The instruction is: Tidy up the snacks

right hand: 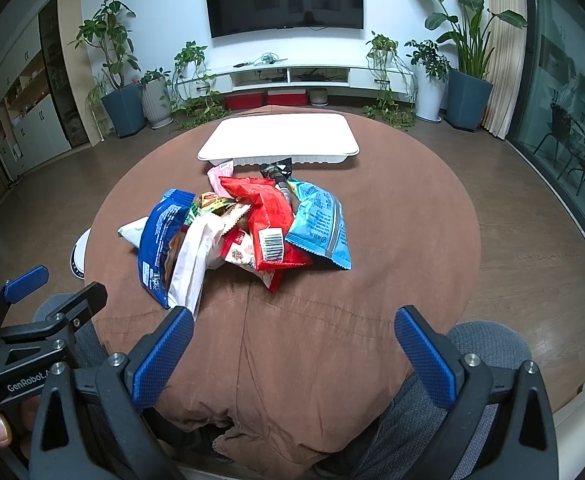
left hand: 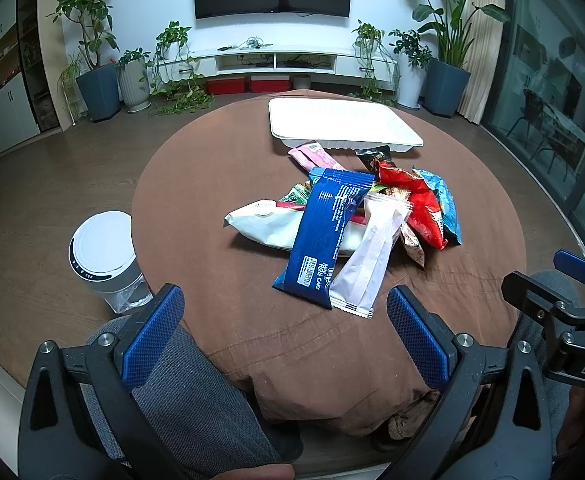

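A heap of snack packets lies mid-table on the brown cloth: a dark blue roll cake packet (left hand: 326, 236) (right hand: 158, 240), a pale white packet (left hand: 368, 256) (right hand: 192, 264), a red bag (left hand: 416, 204) (right hand: 268, 220), a light blue bag (left hand: 444, 204) (right hand: 320, 224) and a large white pouch (left hand: 264, 224). An empty white tray (left hand: 344, 126) (right hand: 280, 138) sits behind the heap. My left gripper (left hand: 284, 316) hangs open near the table's front edge, short of the heap. Equally open and holding nothing, my right gripper (right hand: 294, 336) hovers over the front of the cloth.
The round table (left hand: 180, 184) carries a brown cloth that hangs over its front edge onto the person's grey-trousered knees (left hand: 180, 392). A white-lidded appliance (left hand: 100, 252) stands on the floor to the left. Potted plants (right hand: 120, 92) and a TV bench line the far wall.
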{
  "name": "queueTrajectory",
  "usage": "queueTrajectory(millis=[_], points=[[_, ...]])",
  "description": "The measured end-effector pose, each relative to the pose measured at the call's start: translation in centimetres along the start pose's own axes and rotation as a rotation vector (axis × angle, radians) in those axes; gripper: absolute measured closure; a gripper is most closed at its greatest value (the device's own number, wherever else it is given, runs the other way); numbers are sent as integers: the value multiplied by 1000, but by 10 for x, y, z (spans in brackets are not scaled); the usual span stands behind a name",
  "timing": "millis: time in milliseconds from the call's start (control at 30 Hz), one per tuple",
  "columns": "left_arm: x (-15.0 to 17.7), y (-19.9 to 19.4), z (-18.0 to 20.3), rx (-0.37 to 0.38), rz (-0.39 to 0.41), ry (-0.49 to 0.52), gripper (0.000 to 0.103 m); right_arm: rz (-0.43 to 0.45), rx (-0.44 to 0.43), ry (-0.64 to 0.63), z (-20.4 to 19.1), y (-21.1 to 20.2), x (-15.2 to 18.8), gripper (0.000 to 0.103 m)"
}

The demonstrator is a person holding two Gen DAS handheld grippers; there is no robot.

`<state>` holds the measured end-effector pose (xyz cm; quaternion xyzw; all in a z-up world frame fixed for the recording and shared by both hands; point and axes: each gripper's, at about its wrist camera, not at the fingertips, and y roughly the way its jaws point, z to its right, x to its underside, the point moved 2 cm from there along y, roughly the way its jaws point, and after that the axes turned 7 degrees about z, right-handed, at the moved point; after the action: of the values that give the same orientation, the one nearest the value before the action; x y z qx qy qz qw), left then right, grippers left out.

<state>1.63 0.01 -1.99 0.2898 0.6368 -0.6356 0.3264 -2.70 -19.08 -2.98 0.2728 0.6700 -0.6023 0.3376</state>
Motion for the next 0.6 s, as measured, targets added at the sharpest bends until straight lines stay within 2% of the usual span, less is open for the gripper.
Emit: queueTrajectory(millis=[600], points=[[4, 2, -1, -1, -6, -2, 0, -10, 2, -3, -5, 7, 7, 0]])
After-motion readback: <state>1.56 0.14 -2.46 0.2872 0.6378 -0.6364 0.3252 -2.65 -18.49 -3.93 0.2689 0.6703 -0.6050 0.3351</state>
